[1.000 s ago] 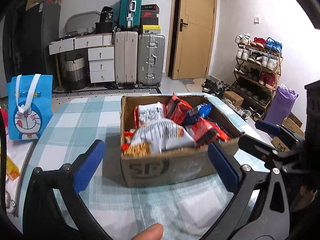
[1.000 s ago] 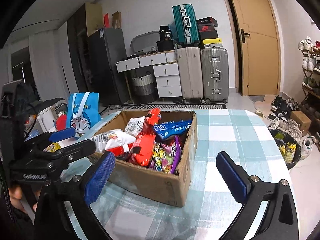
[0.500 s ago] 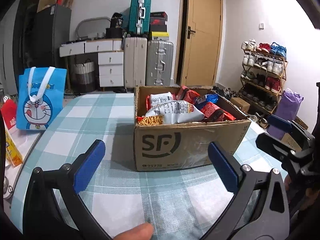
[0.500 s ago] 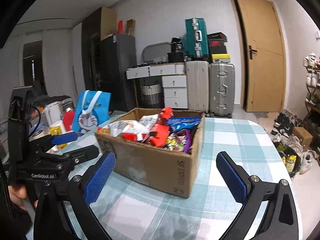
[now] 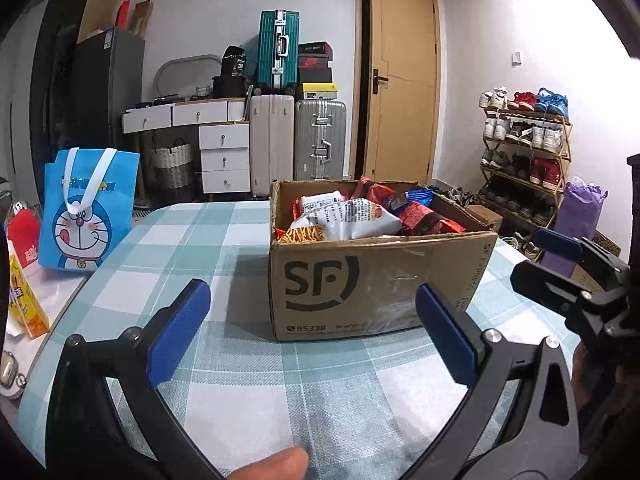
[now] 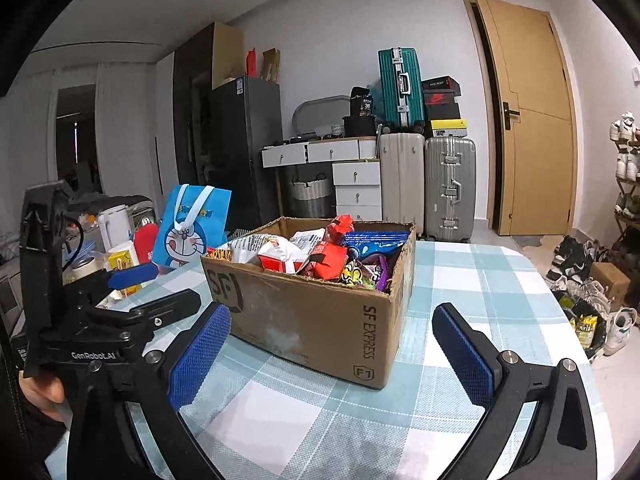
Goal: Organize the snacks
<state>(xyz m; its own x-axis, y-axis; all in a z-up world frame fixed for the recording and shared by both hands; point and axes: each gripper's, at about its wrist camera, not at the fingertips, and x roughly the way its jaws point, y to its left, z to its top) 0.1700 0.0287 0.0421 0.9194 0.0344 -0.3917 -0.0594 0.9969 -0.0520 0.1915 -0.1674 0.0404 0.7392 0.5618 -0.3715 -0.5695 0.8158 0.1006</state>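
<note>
Brown cardboard box (image 5: 380, 280), open-topped and printed with SF on its near face, standing on the checked worktop (image 5: 248, 392) ahead of both cameras. Heaped to the rim with snack packets (image 6: 316, 252): a white bag with a picture of thin fried sticks (image 5: 344, 222) at the front left, red packets (image 5: 424, 218) behind it, a blue packet (image 6: 376, 239) and a purple one (image 6: 370, 274) toward the right-hand wall. Left gripper (image 5: 316, 334) low over the worktop just short of the box, fingers (image 5: 178, 334) spread wide, blue pads apart, nothing between them. Right gripper (image 6: 332, 354) likewise near the box's front corner, fingers (image 6: 464, 354) wide apart and empty. Each gripper visible at the edge of the other's view, on opposite sides of the box. Blue cartoon-cat tote bag (image 5: 90, 210) upright at the worktop's left edge, well apart from the box; a yellow carton (image 5: 24, 300) nearer the camera beside it. Suitcases (image 5: 320, 140), a white drawer unit (image 5: 224, 158) and a wooden door (image 5: 400, 88) against the far wall; a shoe rack (image 5: 524, 148) at right.
</note>
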